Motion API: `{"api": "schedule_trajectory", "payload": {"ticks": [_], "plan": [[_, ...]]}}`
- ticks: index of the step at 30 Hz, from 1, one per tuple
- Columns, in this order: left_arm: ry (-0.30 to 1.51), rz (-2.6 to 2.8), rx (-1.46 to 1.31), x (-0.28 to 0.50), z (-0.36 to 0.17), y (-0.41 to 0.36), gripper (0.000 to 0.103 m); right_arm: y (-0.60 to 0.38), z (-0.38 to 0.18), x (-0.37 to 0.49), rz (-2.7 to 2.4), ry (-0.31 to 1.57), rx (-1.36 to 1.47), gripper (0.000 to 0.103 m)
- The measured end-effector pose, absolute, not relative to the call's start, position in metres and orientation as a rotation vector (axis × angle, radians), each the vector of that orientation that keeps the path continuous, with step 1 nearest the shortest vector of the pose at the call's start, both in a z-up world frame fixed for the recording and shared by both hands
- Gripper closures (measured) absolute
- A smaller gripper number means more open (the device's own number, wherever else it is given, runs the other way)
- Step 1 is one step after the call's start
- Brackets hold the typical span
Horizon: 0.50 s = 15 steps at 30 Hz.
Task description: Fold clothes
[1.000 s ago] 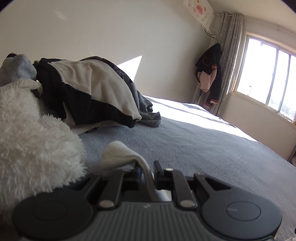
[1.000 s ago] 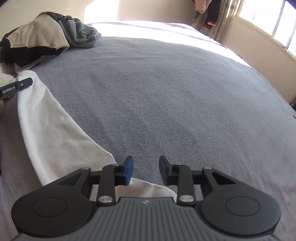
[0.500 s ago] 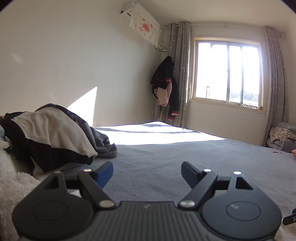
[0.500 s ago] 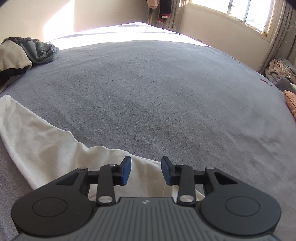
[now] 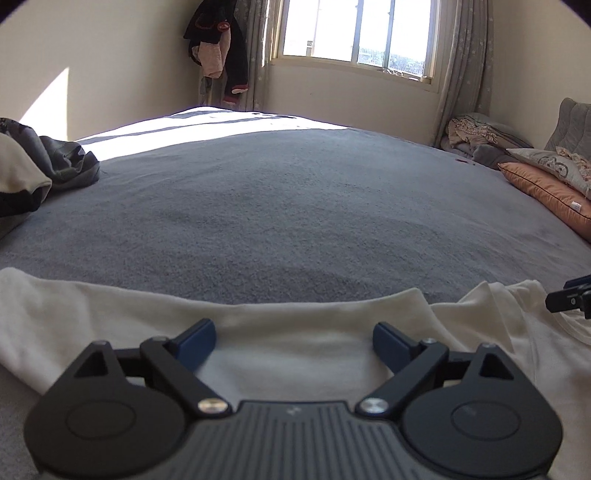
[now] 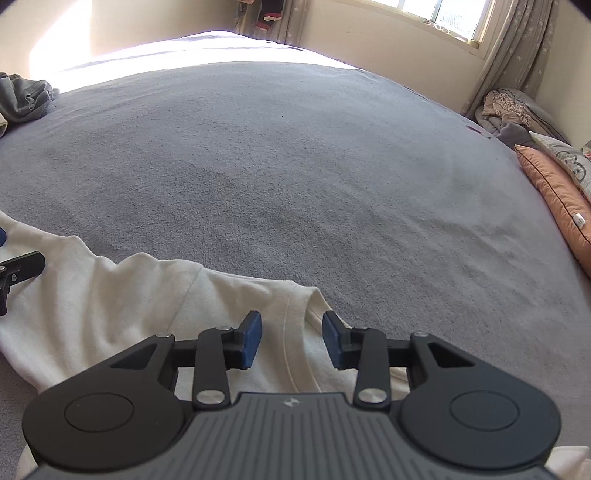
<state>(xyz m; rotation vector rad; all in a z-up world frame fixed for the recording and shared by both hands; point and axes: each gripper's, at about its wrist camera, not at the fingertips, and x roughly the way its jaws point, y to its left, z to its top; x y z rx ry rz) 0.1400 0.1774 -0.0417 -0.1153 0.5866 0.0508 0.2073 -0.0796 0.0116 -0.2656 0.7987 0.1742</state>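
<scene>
Left wrist view: left gripper (image 5: 294, 341), blue-padded fingers spread wide and opening further, nothing clamped; cream fabric lies under the gap but neither pad presses it. White garment (image 5: 280, 354), cream-coloured, spread flat along the near edge of the grey bed cover (image 5: 295, 206), one sleeve running out toward the left edge of the picture. Pile of dark and beige clothes (image 5: 40, 170) at far left on the bed. Orange pillow (image 5: 546, 192) and patterned pillow at far right. Window (image 5: 354, 29) with grey curtains behind; dark jacket (image 5: 221, 48) hanging on the wall to the left of it. Tip of the right gripper (image 5: 570, 299) shows at the right edge, over the garment. Right wrist view: right gripper (image 6: 291, 341), fingers partly apart, hovering over a seam of the white garment (image 6: 122, 295); pads stand clear on either side of the seam, nothing gripped. Grey bed cover (image 6: 295, 166) fills the middle. Orange pillow (image 6: 554, 192) at right, grey clothing (image 6: 26, 99) at far left, black part of the left gripper (image 6: 18, 273) at the left edge above the cloth.
</scene>
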Motion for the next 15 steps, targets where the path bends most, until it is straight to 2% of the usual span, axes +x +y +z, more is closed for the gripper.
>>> {"api": "schedule_trajectory", "payload": {"ticks": [1, 2, 12, 15], "plan": [[0.59, 0.043, -0.111, 0.141, -0.042, 0.177, 0.001, -0.085, 0.018, 0.201, 0.171, 0.796, -0.246, 0.064], [0.599, 0.042, -0.093, 0.143, -0.044, 0.173, 0.0, -0.092, 0.022, 0.193, 0.165, 0.8, -0.228, 0.063], [0.606, 0.07, -0.014, 0.142, -0.042, 0.161, 0.0, -0.142, 0.038, 0.081, 0.133, 0.777, -0.06, 0.062], [0.608, 0.067, -0.024, 0.142, -0.041, 0.163, 0.0, -0.146, 0.039, 0.052, 0.141, 0.737, -0.029, 0.058]]}}
